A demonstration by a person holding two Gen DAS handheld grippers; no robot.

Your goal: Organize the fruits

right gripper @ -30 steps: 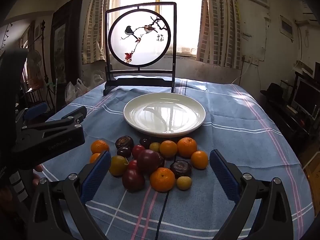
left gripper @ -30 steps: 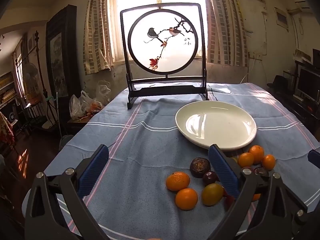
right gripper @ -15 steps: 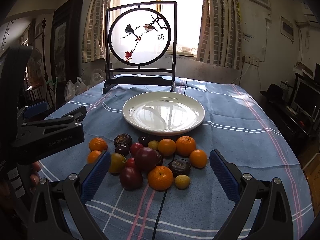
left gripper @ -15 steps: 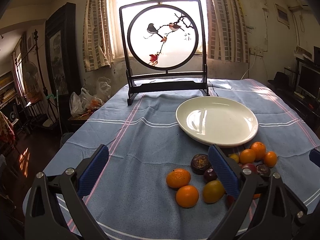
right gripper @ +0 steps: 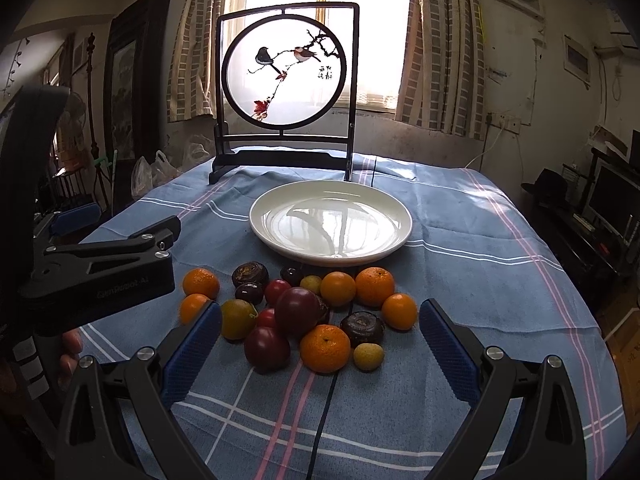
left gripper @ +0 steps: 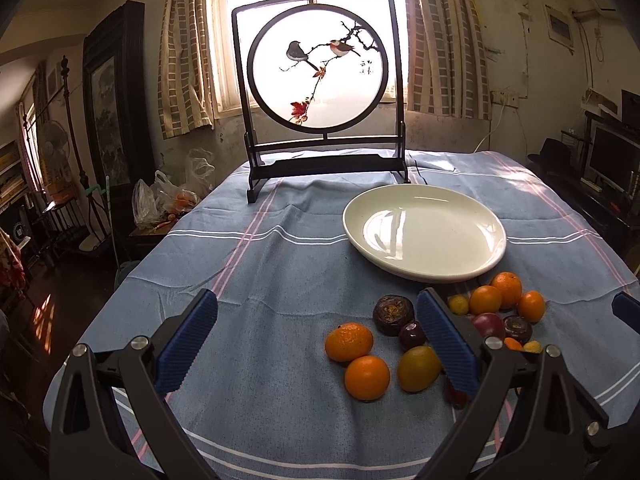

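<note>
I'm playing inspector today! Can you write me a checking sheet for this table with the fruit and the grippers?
Surface: blue striped tablecloth covers the table.
Job's things: white plate holds nothing; fruit pile of oranges, dark plums and small yellow fruits lies on the cloth, nearer than the plate.
Clutter: bird screen stands beyond the plate.
Grippers: left gripper open, holding nothing; right gripper open, holding nothing, pile ahead of it.
Cables: dark cable runs across the cloth from the pile toward the near edge.
Surroundings: curtained window, plastic bags, monitor.
</note>
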